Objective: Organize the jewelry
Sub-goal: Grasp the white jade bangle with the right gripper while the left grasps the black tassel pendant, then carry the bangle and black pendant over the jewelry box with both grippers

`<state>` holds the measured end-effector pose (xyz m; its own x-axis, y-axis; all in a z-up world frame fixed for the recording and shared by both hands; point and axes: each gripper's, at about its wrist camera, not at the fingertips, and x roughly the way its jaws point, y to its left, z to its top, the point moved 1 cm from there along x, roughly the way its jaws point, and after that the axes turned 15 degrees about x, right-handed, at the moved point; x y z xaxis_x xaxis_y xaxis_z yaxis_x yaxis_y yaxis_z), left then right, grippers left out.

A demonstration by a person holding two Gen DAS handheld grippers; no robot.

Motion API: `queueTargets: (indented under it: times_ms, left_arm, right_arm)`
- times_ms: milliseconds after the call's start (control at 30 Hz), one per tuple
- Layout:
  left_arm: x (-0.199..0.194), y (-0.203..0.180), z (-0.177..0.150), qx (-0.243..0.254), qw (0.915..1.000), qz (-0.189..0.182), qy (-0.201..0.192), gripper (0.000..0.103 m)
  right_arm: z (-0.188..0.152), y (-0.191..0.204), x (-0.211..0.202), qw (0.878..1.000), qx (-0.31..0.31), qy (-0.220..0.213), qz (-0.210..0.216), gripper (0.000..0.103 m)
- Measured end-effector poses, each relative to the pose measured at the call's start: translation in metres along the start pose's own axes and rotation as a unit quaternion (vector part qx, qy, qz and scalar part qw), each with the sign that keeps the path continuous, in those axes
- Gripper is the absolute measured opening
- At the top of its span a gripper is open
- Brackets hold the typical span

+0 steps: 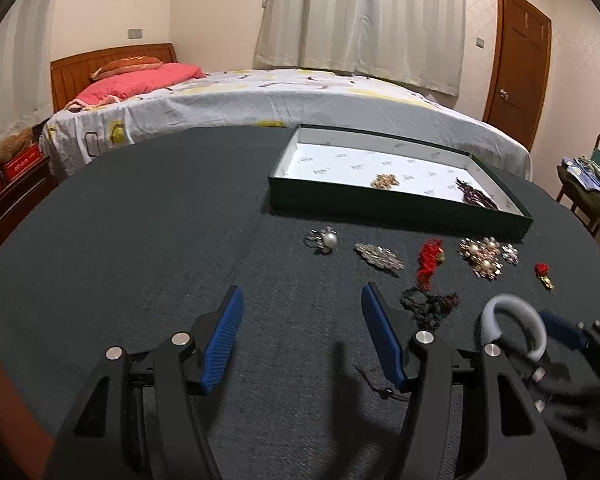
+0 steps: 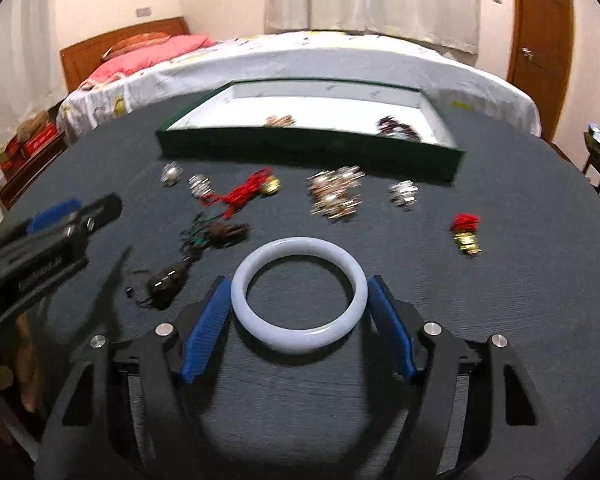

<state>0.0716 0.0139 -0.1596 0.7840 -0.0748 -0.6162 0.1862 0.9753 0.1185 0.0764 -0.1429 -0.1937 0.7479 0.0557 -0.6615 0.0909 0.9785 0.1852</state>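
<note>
Dark felt table, jewelry scattered mid-table, box at the far edge

Left side of the table (image 1: 120, 240) is just bare dark felt, loads of open room, and the left gripper (image 1: 302, 336) hangs over it with its ribbed blue fingers (image 1: 224, 340) spread and nothing between them. Going right: a pearl ring (image 1: 322, 240), a sparkly brooch (image 1: 378, 256), red tassel (image 1: 428, 260), tangled dark beads (image 1: 430, 304), a pearly cluster (image 1: 484, 256). The shallow green box (image 2: 300, 148) sits behind them, white-lined, two pieces inside. The smooth pale bangle (image 2: 300, 292) lies flat near the right, between the right gripper (image 2: 298, 326) fingers; can't tell if they're pressing it.
</note>
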Motion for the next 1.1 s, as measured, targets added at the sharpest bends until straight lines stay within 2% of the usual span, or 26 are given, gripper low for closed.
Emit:
queueTargets:
  times_ms: [200,400,500,567,633,900,1100]
  left_arm:
    - [-0.001,-0.021,-0.001,0.017,0.9991,-0.039,0.002,0.06]
    - [-0.009,-0.047,-0.002,0.059,0.9956,-0.072,-0.005,0.06]
    - [-0.008,-0.056,-0.003,0.078,0.994,-0.077,-0.001,0.059]
    - [-0.006,-0.059,-0.004,0.083,0.9932,-0.081,0.003,0.056]
    - [-0.004,-0.06,-0.004,0.086,0.9926,-0.084,0.009,0.046]
    - [0.004,-0.066,-0.009,0.098,0.9889,-0.11,0.022,0.022]
    - [0.004,-0.066,-0.012,0.101,0.9882,-0.114,0.02,0.018]
  right_arm:
    - [0.012,-0.027,-0.014,0.999,0.018,-0.03,-0.018,0.069]
    - [0.014,-0.043,-0.018,0.999,0.036,-0.033,-0.02,0.069]
    - [0.014,-0.048,-0.019,0.998,0.043,-0.034,-0.019,0.069]
    - [0.013,-0.049,-0.019,0.998,0.045,-0.035,-0.018,0.069]
    - [0.013,-0.049,-0.019,0.998,0.044,-0.035,-0.015,0.069]
    - [0.01,-0.048,-0.016,0.999,0.043,-0.028,-0.015,0.069]
    - [0.009,-0.047,-0.015,0.999,0.043,-0.027,-0.014,0.069]
